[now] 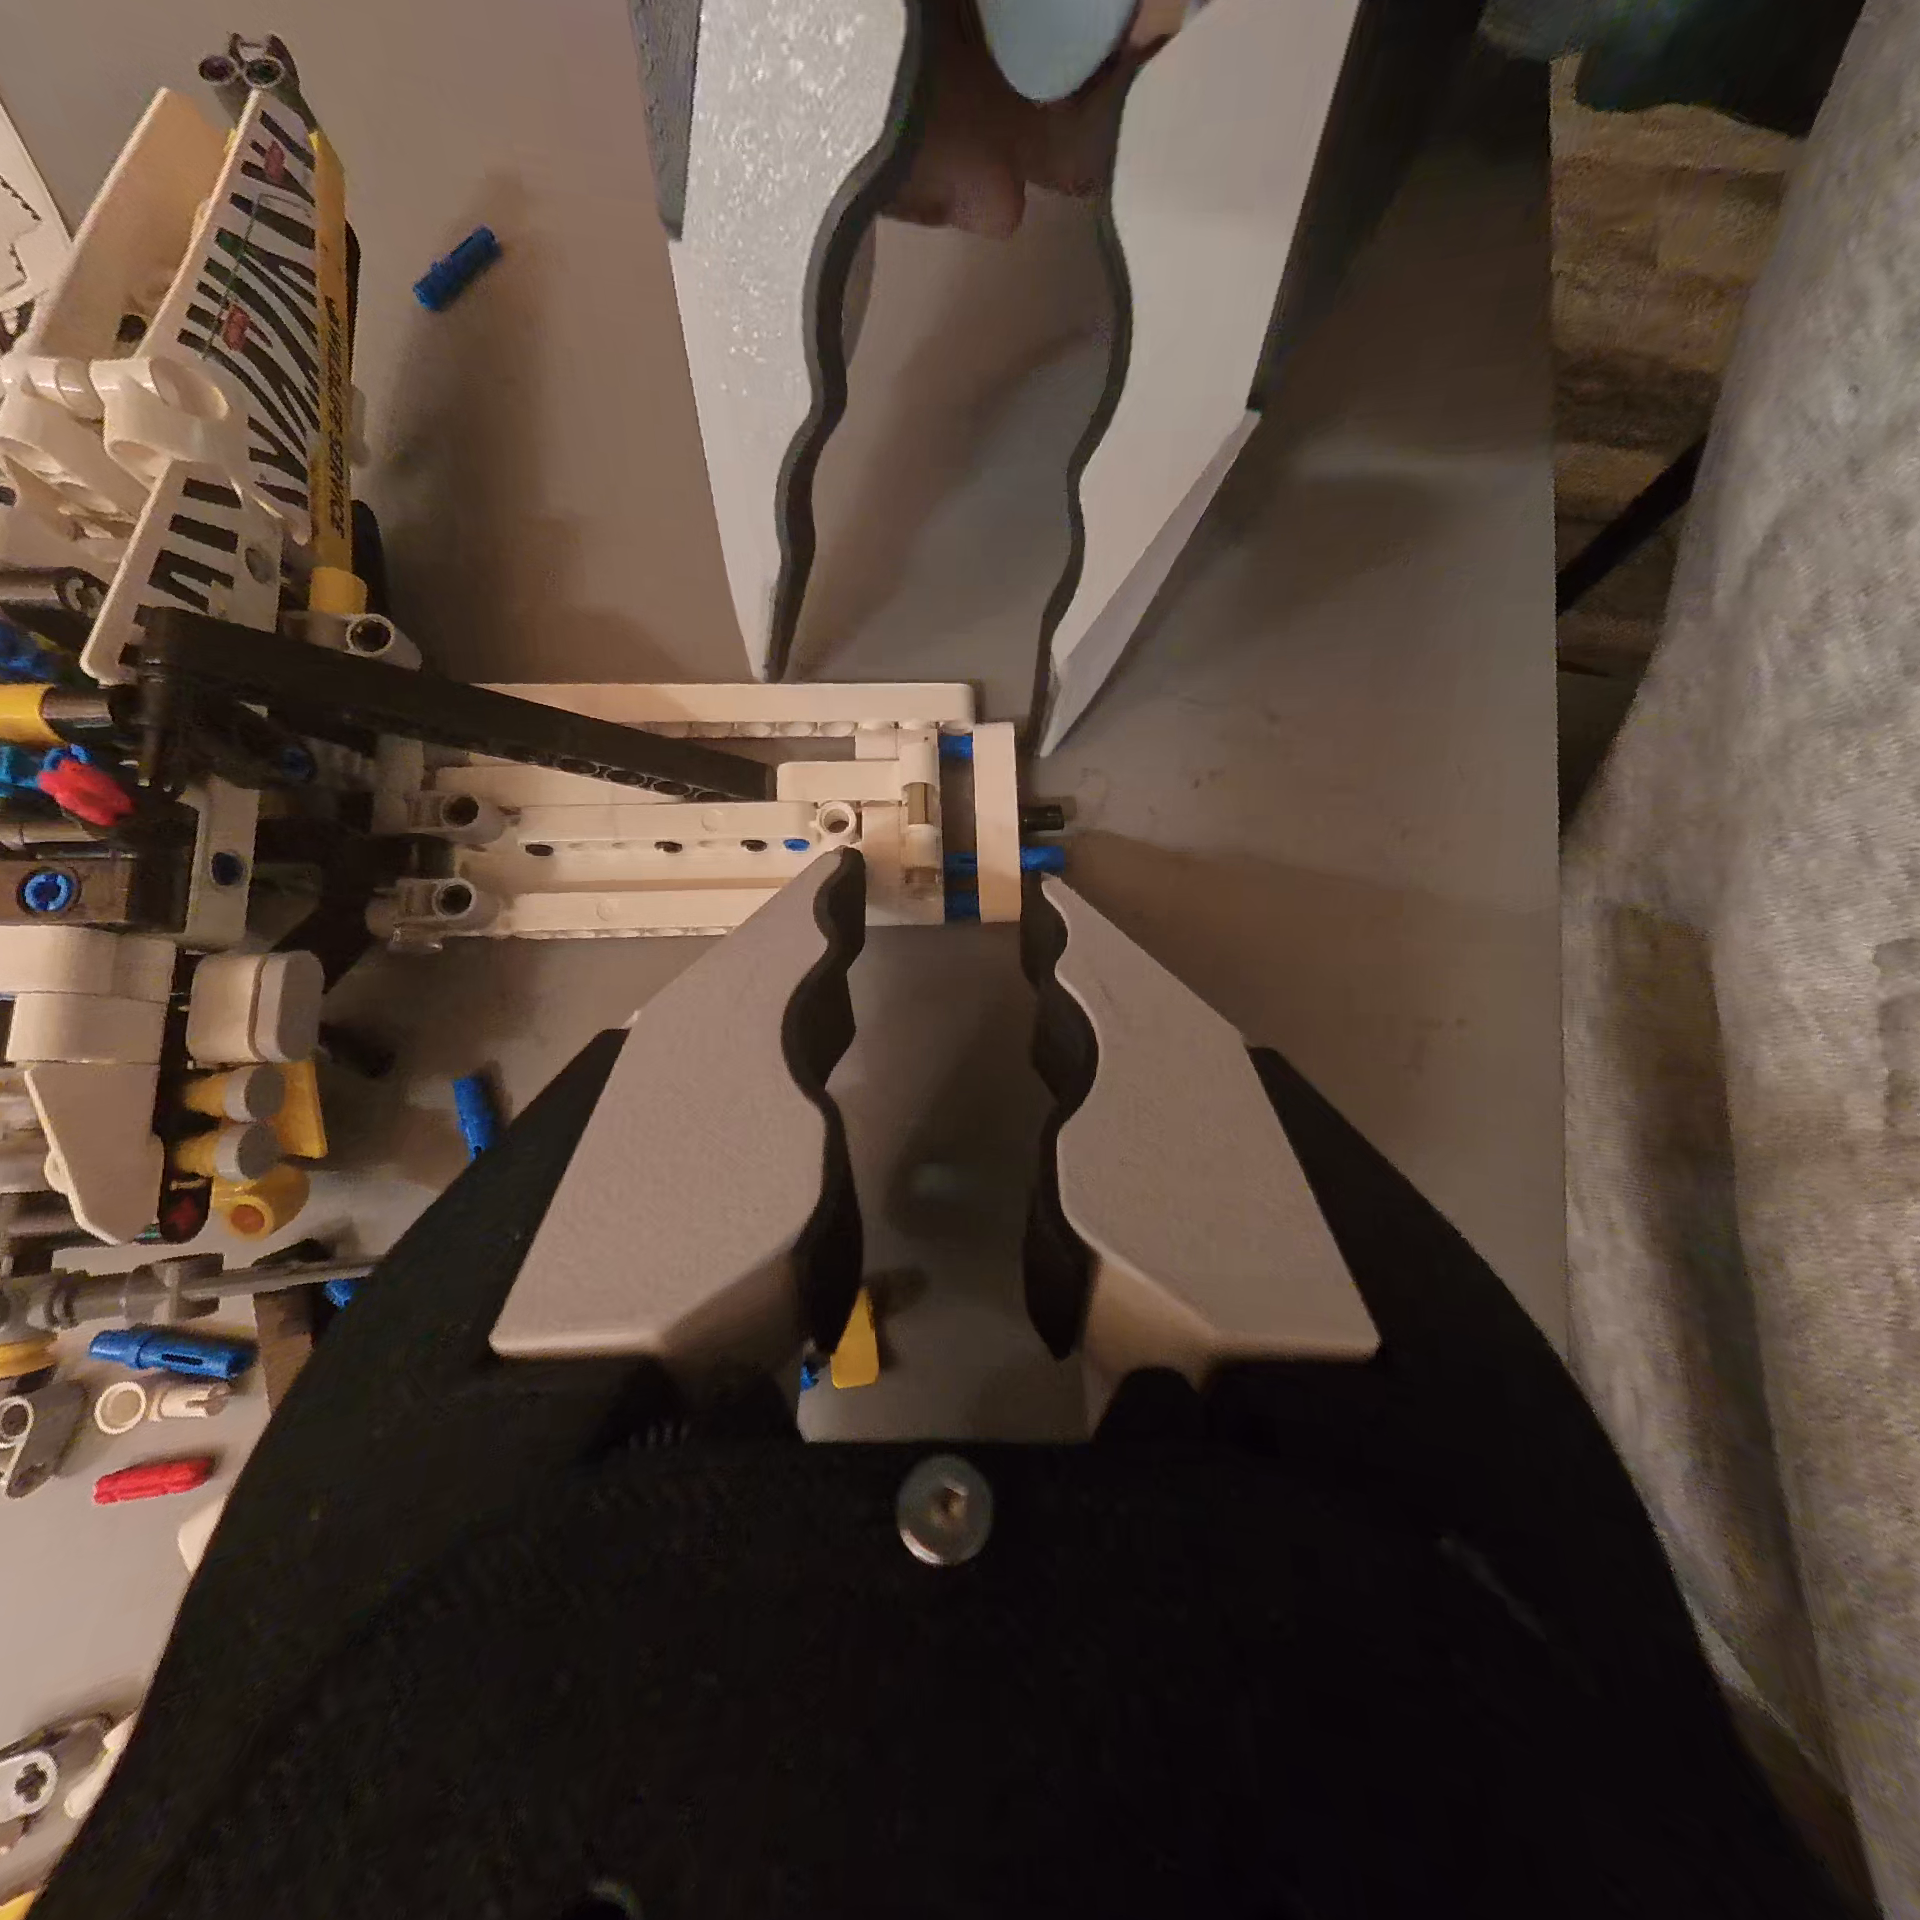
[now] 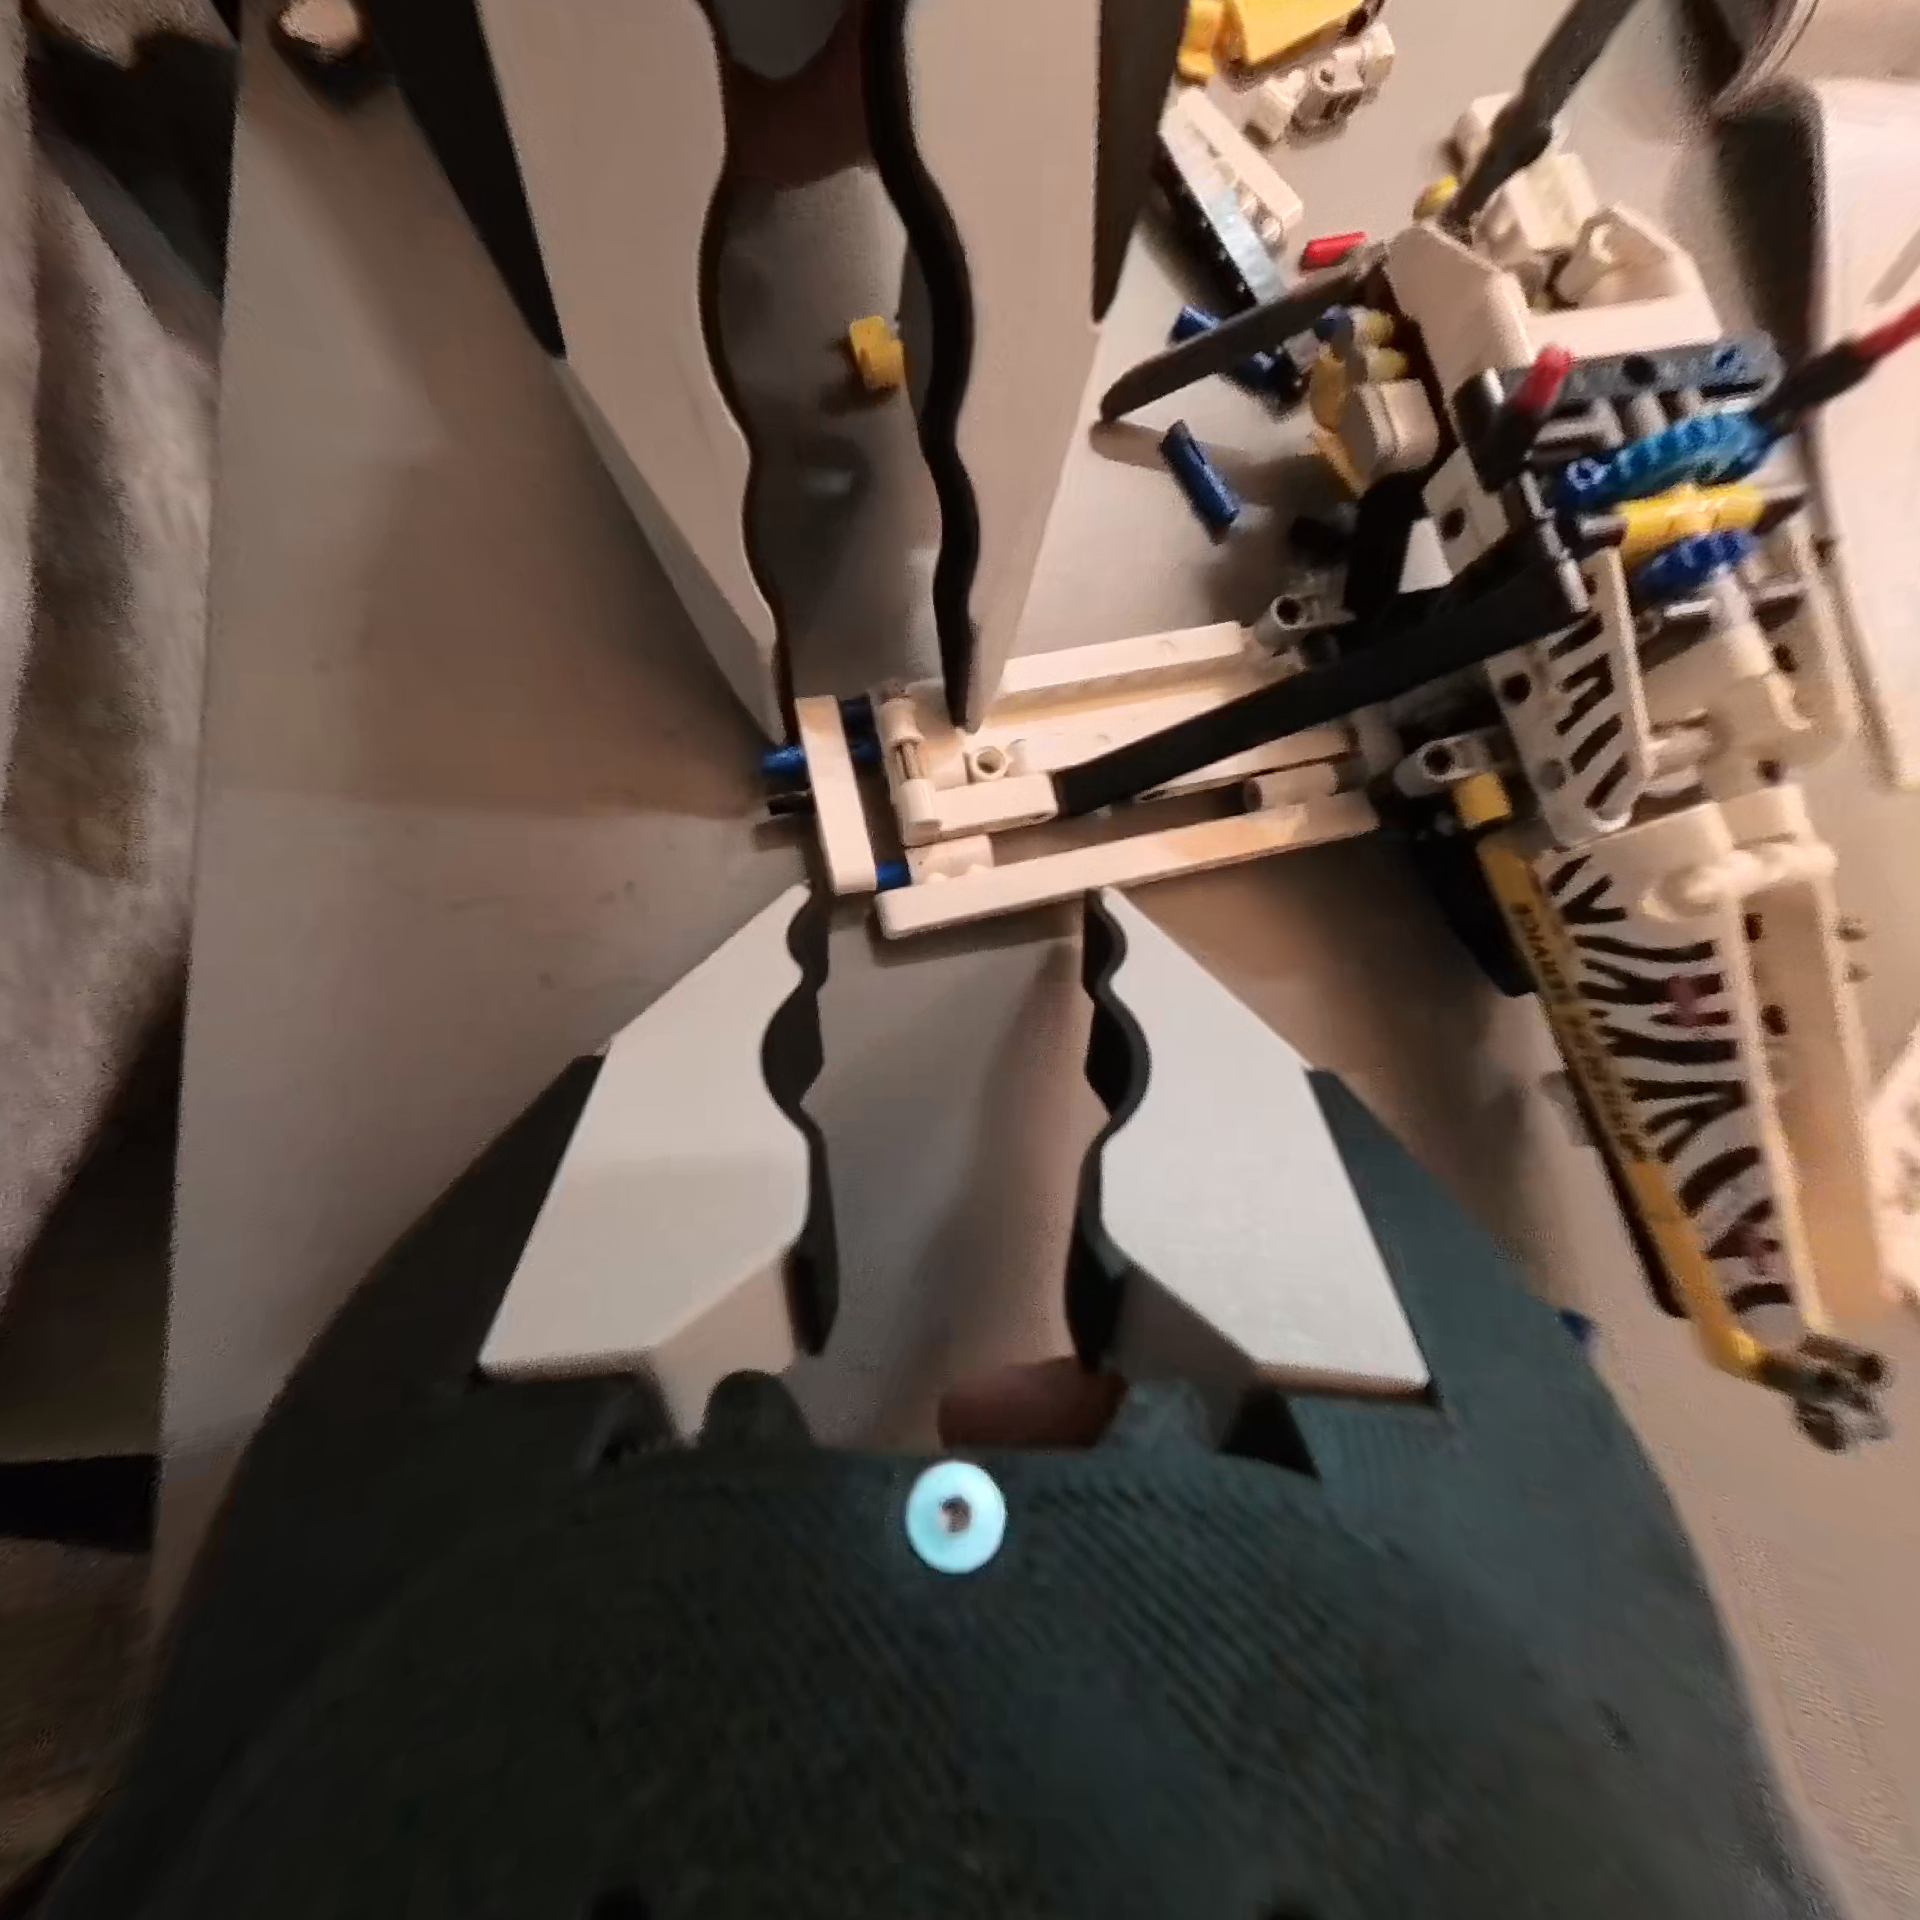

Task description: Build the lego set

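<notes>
A white, yellow and zebra-striped lego model [image 1: 260, 343] lies on the pale table [image 1: 1299, 935], its white tail frame [image 1: 675, 842] pointing at the table edge. A white cross beam with blue pins [image 1: 994, 821] ends the frame. My left gripper [image 1: 943, 873] is closed around this end, one fingertip by the blue pin, the other on the white connector. My right gripper [image 2: 956, 914] faces it from the other side, jaws wider apart, tips at the long white beam [image 2: 1039, 888]. The model [image 2: 1662, 987] and the left gripper [image 2: 871, 717] also show in the right wrist view.
Loose parts lie around: blue pins [image 1: 457, 268] [image 1: 473, 1112], a yellow piece [image 1: 854, 1340], a red pin [image 1: 156, 1481], grey and white connectors [image 1: 156, 1403]. The table edge [image 1: 1558, 1039] runs close behind the tail end, with grey fabric [image 1: 1766, 1039] beyond. Only a small space, under 4 cm, lies between the two pairs of fingers.
</notes>
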{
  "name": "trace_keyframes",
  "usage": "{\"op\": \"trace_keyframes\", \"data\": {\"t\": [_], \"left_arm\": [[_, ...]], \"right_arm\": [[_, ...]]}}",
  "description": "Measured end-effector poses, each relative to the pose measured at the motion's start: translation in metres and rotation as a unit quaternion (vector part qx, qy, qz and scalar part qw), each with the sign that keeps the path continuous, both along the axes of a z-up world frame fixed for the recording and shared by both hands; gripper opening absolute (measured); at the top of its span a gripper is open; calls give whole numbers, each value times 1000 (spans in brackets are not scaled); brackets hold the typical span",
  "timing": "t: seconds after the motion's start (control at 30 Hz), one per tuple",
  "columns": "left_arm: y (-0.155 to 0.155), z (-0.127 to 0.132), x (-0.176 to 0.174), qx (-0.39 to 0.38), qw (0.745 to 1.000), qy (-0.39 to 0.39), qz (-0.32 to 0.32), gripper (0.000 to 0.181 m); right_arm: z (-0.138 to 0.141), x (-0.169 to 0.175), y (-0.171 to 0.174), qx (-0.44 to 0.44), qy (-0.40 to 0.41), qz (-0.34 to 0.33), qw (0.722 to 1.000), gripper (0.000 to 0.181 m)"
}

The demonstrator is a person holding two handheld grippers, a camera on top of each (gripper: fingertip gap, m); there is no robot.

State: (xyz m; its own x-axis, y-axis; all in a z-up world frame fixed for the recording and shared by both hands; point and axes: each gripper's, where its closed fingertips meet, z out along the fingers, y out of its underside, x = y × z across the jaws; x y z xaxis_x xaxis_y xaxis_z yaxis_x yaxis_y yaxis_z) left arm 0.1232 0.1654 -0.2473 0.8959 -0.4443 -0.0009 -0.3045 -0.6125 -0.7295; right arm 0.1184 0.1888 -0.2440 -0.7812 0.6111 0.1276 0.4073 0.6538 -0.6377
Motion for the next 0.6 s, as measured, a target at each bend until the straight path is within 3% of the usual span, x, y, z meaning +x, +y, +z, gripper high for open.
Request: {"op": "trace_keyframes", "data": {"t": [0.13,0.6], "left_arm": [[1,0,0,-2,1000,-3,1,30],[5,-2,4,-11,1000,-14,-2,31]], "right_arm": [[-2,1,-3,-47,-21,-13,999,54],[-3,0,0,-49,-23,9,998,48]]}}
